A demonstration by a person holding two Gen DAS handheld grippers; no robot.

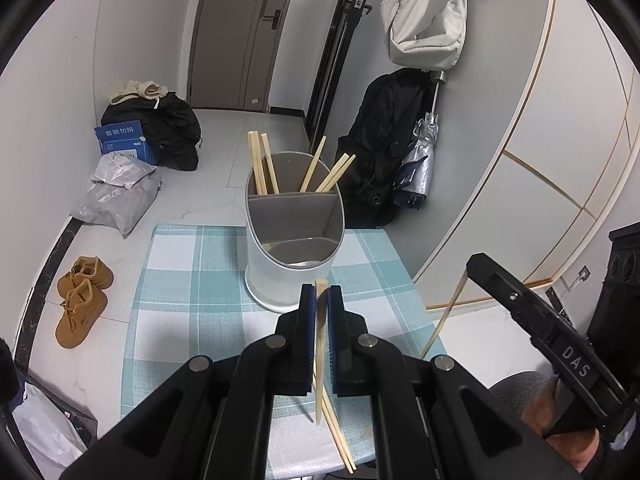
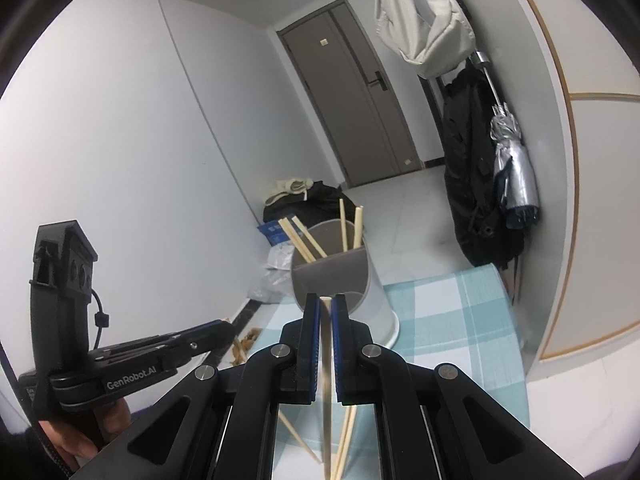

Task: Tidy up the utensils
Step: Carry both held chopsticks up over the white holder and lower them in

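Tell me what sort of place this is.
Probably a home entryway: a door at the end, shoes on the tiled floor, and a bag, dark coat and folded umbrella along the wall.

white bag [image 1: 424, 24] hung | umbrella [image 1: 420, 160] | tan shoes [image 1: 80, 300] on floor | door [image 2: 360, 96]

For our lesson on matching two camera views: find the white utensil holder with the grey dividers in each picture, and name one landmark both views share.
Left wrist view: utensil holder stands centre, on the checked tablecloth, beyond the fingers.
Right wrist view: utensil holder sits centre, slightly low, tilted, just past the fingers.
Shared landmark: the grey door behind it.
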